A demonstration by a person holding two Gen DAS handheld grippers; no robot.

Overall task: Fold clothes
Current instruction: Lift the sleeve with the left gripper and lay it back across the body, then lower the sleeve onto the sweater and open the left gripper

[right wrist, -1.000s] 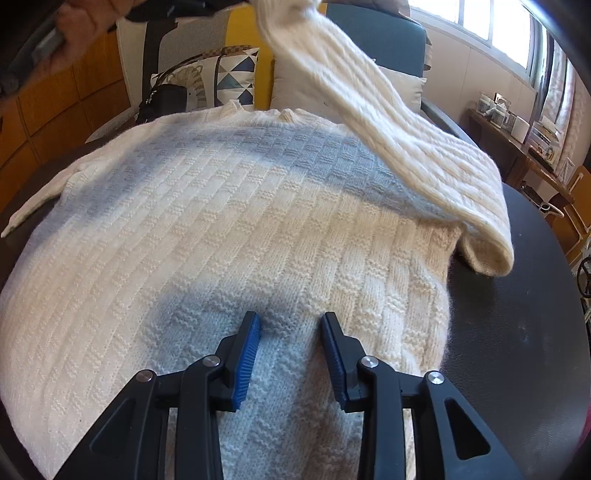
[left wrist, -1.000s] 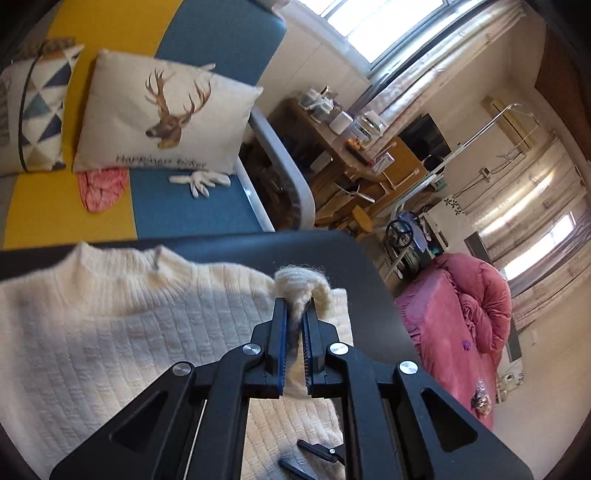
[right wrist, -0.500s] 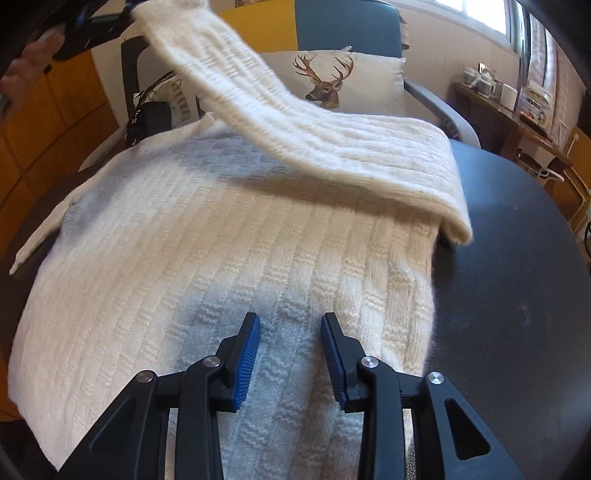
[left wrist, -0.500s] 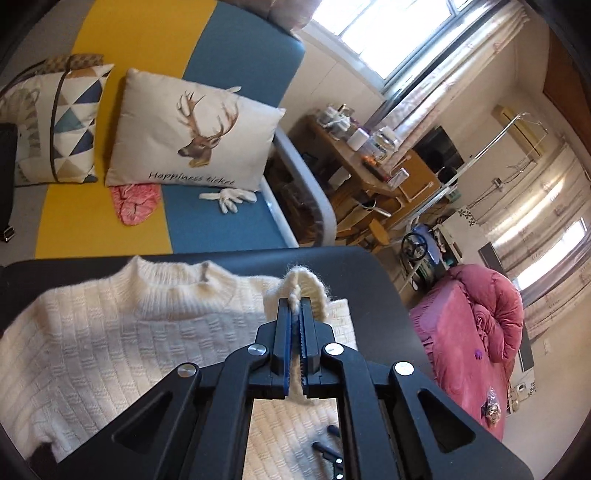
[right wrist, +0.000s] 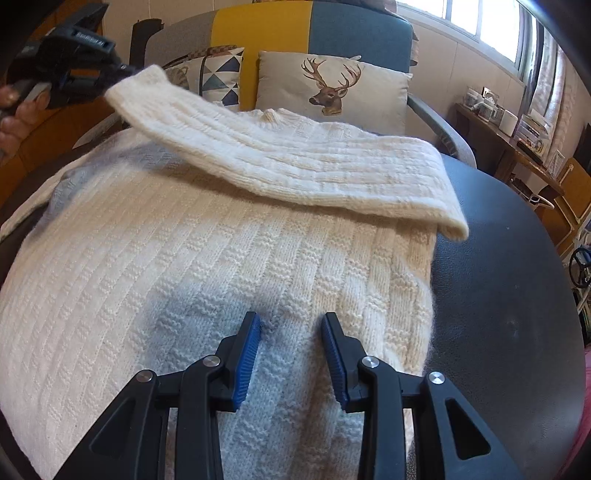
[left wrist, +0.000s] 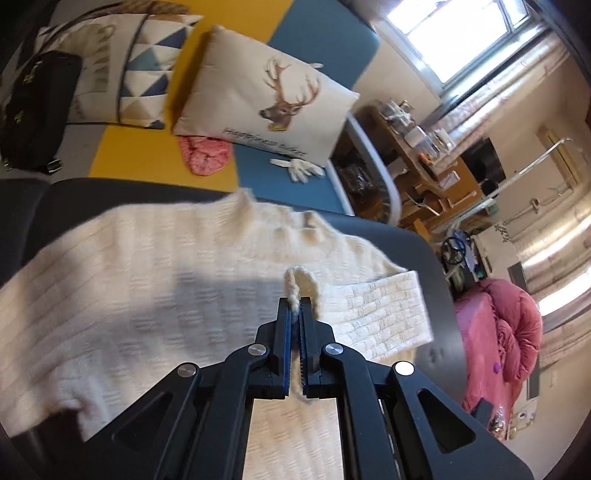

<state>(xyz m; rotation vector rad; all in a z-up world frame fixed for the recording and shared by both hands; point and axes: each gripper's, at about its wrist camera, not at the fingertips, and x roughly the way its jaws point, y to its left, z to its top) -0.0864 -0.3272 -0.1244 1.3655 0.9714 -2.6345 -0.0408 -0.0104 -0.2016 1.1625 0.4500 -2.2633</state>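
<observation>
We see the dark round table (right wrist: 517,288) filling most of the right wrist view, with a cream knitted sweater (right wrist: 192,280) spread flat over its left and middle part, collar toward twelve o'clock. Behind the table, at twelve o'clock, stands a yellow and blue sofa (right wrist: 354,26) carrying a deer cushion (right wrist: 332,90) and a triangle-pattern cushion (right wrist: 218,74).

One sleeve (right wrist: 295,162) of the sweater is lifted and drawn across the chest from about three o'clock up toward ten o'clock, where our left gripper (left wrist: 294,314) has its cuff clenched tight between the blue pads (left wrist: 283,332); a tuft of wool sticks out past the fingertips. A hand (right wrist: 11,110) shows at nine o'clock behind that tool.

Our right gripper (right wrist: 291,325) sits at six o'clock low over the sweater's body, its fingers standing apart and grasping nothing; we cannot tell whether the tips touch the knit.
</observation>
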